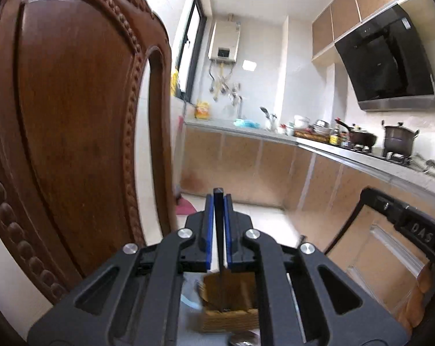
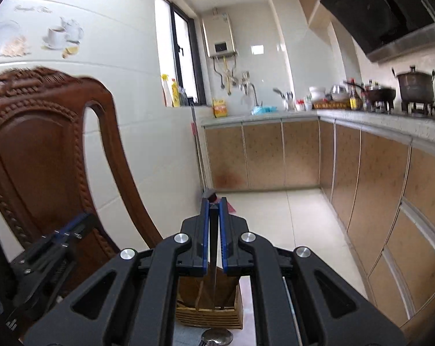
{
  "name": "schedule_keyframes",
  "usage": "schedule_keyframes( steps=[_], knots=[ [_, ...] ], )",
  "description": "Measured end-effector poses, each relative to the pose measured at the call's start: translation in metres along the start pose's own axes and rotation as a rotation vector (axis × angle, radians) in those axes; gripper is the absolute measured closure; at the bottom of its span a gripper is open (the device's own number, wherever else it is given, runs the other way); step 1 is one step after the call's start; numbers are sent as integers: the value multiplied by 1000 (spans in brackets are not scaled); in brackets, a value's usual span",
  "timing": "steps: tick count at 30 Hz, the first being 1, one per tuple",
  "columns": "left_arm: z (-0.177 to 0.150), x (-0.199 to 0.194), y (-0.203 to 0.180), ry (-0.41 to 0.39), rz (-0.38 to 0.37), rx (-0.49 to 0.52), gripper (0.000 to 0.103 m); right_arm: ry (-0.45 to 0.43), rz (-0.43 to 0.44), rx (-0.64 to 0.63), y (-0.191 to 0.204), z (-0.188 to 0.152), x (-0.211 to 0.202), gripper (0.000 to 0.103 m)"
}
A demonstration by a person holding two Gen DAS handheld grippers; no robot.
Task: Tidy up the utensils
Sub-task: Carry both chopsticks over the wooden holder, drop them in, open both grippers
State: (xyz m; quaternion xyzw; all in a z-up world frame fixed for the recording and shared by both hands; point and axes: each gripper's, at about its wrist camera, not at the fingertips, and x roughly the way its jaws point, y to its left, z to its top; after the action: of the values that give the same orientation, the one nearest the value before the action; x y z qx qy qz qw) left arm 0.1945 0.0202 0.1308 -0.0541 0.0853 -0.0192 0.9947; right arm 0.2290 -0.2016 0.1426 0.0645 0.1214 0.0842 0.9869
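My left gripper (image 1: 218, 201) is shut on a dark chopstick (image 1: 219, 230) that hangs down into a wooden utensil box (image 1: 229, 317) just below the jaws. My right gripper (image 2: 214, 204) is shut on another dark chopstick (image 2: 213, 245), whose lower end reaches down into the same wooden utensil box (image 2: 211, 311). A metal spoon bowl (image 2: 217, 337) lies in front of the box; it also shows in the left wrist view (image 1: 243, 340). The left gripper's body (image 2: 50, 248) shows at the left of the right wrist view.
A carved wooden chair back (image 1: 73, 115) stands close on the left, also in the right wrist view (image 2: 44, 144). Kitchen cabinets (image 2: 361, 173) and a counter with pots (image 2: 416, 86) run along the right. Tiled floor (image 2: 289, 216) lies beyond.
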Motion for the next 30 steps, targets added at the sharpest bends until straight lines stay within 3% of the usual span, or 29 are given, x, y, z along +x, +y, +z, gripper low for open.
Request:
schedule_keyframes(
  steps=[4, 7, 11, 17, 30],
  knots=[
    [0, 7, 6, -2, -9, -7, 96, -55, -52, -3, -8, -9, 14, 95],
    [7, 18, 9, 19, -28, -39, 96, -39, -28, 50, -17, -3, 21, 95],
    [16, 28, 7, 4, -14, -39, 96, -61, -47, 28, -18, 0, 23, 95],
    [8, 44, 0, 19, -17, -54, 96, -47, -42, 62, -25, -2, 34, 95],
    [-47, 63, 21, 129, 11, -82, 96, 97, -52, 62, -30, -57, 63, 95]
  ],
)
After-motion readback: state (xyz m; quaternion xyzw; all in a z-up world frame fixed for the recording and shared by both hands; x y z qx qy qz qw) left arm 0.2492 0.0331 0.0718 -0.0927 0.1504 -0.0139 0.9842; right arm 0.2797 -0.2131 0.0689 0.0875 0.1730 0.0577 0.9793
